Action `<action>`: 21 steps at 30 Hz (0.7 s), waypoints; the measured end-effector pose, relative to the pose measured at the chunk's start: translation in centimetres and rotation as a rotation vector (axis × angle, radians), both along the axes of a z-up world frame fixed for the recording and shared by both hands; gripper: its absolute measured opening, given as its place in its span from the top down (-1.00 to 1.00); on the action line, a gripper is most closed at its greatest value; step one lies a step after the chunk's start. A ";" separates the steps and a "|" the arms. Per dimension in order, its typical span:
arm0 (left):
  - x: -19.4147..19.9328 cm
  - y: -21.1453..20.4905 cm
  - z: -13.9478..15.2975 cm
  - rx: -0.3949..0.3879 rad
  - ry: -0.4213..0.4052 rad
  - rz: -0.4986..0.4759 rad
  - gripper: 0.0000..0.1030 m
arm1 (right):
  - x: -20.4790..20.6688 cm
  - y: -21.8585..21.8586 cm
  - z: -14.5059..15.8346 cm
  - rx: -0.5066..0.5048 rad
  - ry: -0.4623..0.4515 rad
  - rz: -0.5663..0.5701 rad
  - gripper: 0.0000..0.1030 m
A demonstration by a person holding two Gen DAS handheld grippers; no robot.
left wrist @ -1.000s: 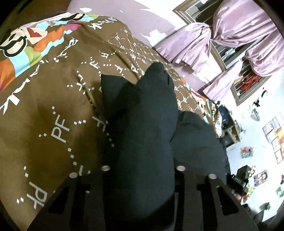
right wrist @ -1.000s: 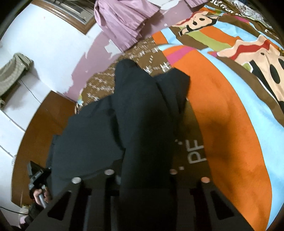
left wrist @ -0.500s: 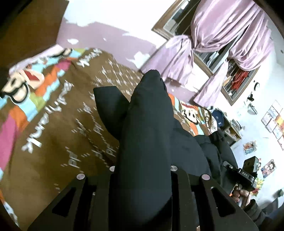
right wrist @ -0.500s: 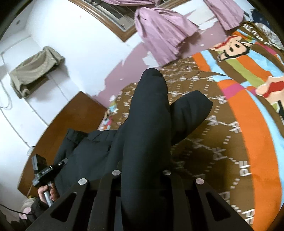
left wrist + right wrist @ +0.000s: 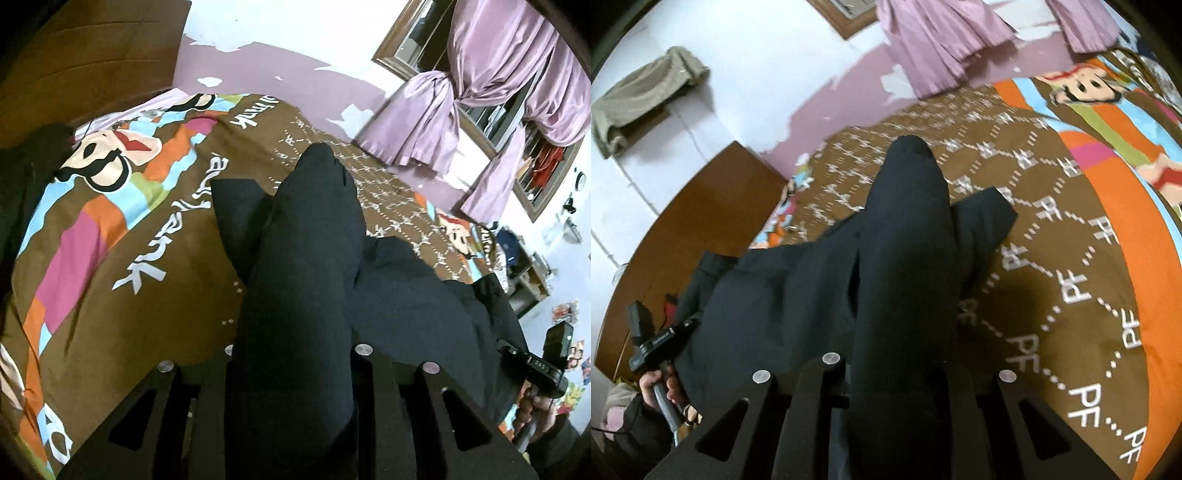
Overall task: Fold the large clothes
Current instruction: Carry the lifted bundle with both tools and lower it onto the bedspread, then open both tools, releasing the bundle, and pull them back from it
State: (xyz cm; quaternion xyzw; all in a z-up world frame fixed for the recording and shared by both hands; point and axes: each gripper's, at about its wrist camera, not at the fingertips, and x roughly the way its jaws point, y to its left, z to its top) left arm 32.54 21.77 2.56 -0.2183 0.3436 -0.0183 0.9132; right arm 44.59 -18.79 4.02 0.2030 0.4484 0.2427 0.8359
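A large black garment (image 5: 406,295) hangs between my two grippers above the patterned bedspread (image 5: 110,258). My left gripper (image 5: 306,236) is shut on one edge of the garment, which drapes over and hides its fingers. My right gripper (image 5: 905,229) is shut on the other edge (image 5: 775,295), its fingers also hidden by cloth. A corner of the garment (image 5: 990,218) hangs to the right of the right gripper. Each view shows the other hand-held gripper at its edge, at the right in the left wrist view (image 5: 543,365) and at the left in the right wrist view (image 5: 657,339).
The bed carries a brown, orange and blue cartoon bedspread (image 5: 1071,258). A wooden headboard (image 5: 683,236) stands at one end. Purple curtains (image 5: 480,92) and a window lie beyond the bed. A wall with peeling purple paint (image 5: 277,62) runs behind it.
Both grippers have lifted and tilted up with the garment since a second ago, then dipped slightly toward the bed. More of the room and the opposite gripper came into view.
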 end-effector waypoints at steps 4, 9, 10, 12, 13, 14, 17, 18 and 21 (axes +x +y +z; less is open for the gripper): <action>0.1 0.2 -0.3 0.057 0.048 0.032 0.30 | 0.5 0.0 -0.2 -0.064 0.051 -0.007 0.47; 0.8 -0.1 -1.2 0.139 0.161 0.104 -0.34 | -0.3 1.0 0.4 -0.164 0.039 -0.032 -0.39; 0.7 0.0 -1.3 0.148 0.169 0.118 -0.40 | -0.6 1.3 0.6 -0.191 0.029 -0.030 -0.46; 0.3 -0.2 -1.2 0.194 0.187 0.164 -0.61 | -1.0 1.8 1.1 -0.240 0.015 -0.037 -0.53; 0.1 -0.3 -1.0 0.218 0.185 0.180 -0.66 | -1.1 2.0 1.3 -0.250 0.012 -0.044 -0.58; -0.1 -0.3 -0.9 0.234 0.175 0.189 -0.71 | -1.3 2.1 1.5 -0.255 0.009 -0.052 -0.64; -1.6 -0.9 0.2 0.275 0.118 0.207 -0.89 | -1.7 2.0 2.5 -0.260 -0.005 -0.074 -0.70; -2.1 -1.1 0.6 0.273 0.106 0.204 -0.91 | -1.9 2.0 2.9 -0.257 -0.013 -0.076 -0.71; -3.3 -1.6 1.6 0.248 0.078 0.190 -0.92 | -2.5 2.2 4.5 -0.271 -0.042 -0.076 -0.77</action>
